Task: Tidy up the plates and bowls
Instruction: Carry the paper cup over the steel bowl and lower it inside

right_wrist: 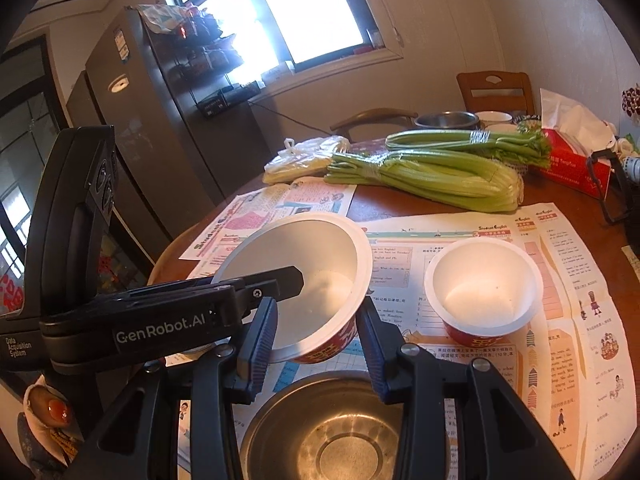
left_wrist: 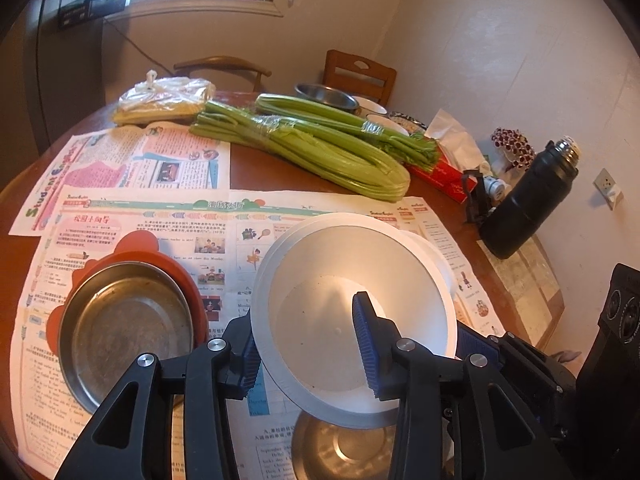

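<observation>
We hold a white paper bowl [left_wrist: 352,312] tilted and lifted off the desk [left_wrist: 280,160], its rim pinched in the left claw [left_wrist: 310,350], one blue pad [left_wrist: 366,344] inside the wall and the other outside. Directly beneath it sits a steel bowl [left_wrist: 340,452]; to the claw's left, a steel dish in a red holder [left_wrist: 124,328]. A second paper bowl [right_wrist: 484,286] stands ahead and to the right of the right claw [right_wrist: 316,350].

The grip bites only the thin rim, so we judge the bowl could buckle, swing or slip out and drop onto the steel bowl below.

The right claw stands narrowly spread around the same lifted bowl's near rim; whether its pads press it we cannot tell. Celery [right_wrist: 424,178] lies well beyond both.
</observation>
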Action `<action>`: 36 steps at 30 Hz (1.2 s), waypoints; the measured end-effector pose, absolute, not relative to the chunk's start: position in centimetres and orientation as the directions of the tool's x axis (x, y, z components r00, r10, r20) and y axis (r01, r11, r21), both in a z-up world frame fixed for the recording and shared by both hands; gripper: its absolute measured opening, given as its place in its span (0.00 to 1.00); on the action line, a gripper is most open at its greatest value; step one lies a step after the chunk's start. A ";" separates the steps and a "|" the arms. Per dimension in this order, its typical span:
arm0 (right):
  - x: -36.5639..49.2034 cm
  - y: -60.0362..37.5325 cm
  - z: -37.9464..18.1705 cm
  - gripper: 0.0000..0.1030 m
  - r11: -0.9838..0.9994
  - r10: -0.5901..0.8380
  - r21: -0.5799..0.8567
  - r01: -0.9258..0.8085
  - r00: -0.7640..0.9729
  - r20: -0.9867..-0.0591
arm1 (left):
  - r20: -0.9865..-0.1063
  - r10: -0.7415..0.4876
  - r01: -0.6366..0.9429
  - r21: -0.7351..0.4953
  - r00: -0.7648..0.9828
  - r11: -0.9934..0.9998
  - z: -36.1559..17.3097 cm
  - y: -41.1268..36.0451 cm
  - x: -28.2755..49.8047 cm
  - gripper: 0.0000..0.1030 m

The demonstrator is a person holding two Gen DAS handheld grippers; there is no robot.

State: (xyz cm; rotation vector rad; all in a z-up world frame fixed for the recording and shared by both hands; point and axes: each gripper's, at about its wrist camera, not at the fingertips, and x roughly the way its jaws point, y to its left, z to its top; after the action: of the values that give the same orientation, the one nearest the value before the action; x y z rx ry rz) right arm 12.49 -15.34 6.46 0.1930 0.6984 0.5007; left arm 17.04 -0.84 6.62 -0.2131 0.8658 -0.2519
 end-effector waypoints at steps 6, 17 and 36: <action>10.8 -16.2 7.5 0.40 0.870 0.493 0.321 -0.374 0.673 -0.552 | -0.711 -0.294 0.148 -0.261 0.639 0.954 7.9 -2.2 15.5 0.41; 8.1 -18.5 8.7 0.40 0.876 0.482 0.306 -0.372 0.697 -0.532 | -0.699 -0.302 0.175 -0.249 0.648 0.953 9.4 -4.7 13.1 0.41; 5.4 -20.3 7.6 0.40 0.863 0.505 0.308 -0.401 0.659 -0.558 | -0.716 -0.350 0.169 -0.314 0.604 0.934 6.4 -5.5 10.1 0.41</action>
State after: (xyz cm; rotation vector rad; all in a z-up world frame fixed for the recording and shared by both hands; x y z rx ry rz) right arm 5.41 -20.34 7.61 0.1638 0.6795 0.5152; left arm 10.11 -5.46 6.37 -0.2233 0.8737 -0.3028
